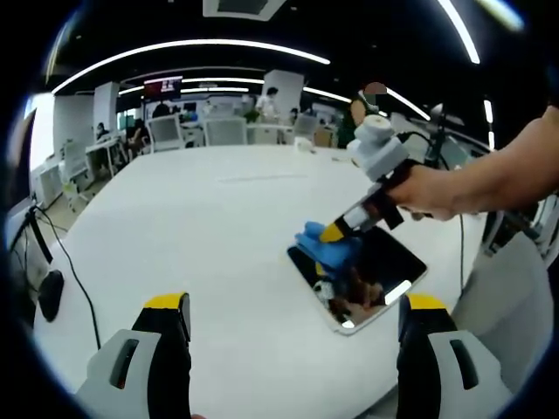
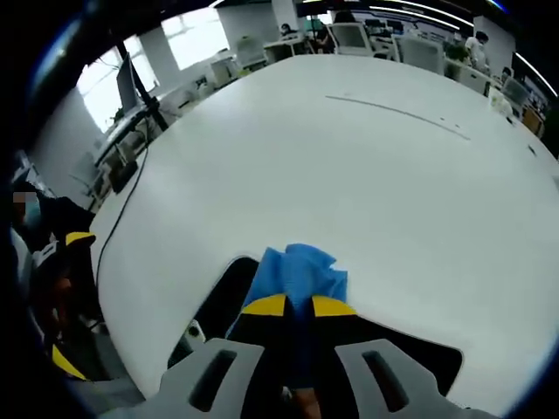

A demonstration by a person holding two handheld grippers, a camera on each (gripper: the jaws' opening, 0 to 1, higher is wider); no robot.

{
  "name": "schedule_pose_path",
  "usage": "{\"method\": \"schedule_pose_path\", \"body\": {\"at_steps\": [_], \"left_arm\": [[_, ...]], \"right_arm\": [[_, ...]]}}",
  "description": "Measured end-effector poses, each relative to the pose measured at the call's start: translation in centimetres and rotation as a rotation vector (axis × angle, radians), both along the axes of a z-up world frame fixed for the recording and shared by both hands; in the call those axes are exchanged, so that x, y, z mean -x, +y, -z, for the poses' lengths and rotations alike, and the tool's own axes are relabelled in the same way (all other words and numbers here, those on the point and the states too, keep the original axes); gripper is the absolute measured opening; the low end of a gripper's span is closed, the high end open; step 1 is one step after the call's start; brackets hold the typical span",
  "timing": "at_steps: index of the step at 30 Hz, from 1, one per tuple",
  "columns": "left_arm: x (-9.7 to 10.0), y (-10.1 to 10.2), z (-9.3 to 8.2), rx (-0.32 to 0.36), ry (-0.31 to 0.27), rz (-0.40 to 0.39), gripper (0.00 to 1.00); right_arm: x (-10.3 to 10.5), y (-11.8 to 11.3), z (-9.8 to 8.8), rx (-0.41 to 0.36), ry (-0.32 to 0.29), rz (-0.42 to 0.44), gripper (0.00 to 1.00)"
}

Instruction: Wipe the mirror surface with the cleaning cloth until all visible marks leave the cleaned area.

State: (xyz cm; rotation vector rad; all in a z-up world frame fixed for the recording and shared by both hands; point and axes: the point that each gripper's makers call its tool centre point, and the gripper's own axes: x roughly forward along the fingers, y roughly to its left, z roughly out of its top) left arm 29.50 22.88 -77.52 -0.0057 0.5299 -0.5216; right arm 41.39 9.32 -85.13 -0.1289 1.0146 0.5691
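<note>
A rectangular mirror (image 1: pixel 384 271) with a pale rim lies flat on the white table, reflecting the dark ceiling. A blue cleaning cloth (image 1: pixel 325 247) is pressed on the mirror's far left corner by my right gripper (image 1: pixel 334 234), which a hand holds and which is shut on the cloth. In the right gripper view the cloth (image 2: pixel 297 272) bulges out past the closed yellow-tipped jaws of the right gripper (image 2: pixel 299 307), with the dark mirror (image 2: pixel 218 301) underneath. My left gripper (image 1: pixel 293 305) hovers open above the table's near edge, left of the mirror, holding nothing.
The round white table (image 1: pixel 218 227) stretches away beyond the mirror. Office chairs (image 1: pixel 225 131) and desks stand behind it, with people at the back. A black cable (image 1: pixel 74 271) hangs off the left edge. The left gripper (image 2: pixel 65 253) shows at the left of the right gripper view.
</note>
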Motion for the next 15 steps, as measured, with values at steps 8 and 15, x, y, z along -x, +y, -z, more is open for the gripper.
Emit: {"method": "schedule_pose_path", "body": {"at_steps": [8,15], "left_arm": [[-0.1,0.1,-0.1,0.001,-0.001,-0.002,1.0],[-0.1,-0.1,-0.2,0.001,-0.004,-0.003,1.0]], "right_arm": [[0.3,0.0,0.0,0.011,-0.012,0.001,0.03],[1.2,-0.1,0.1,0.012,-0.023,0.008,0.03]]}}
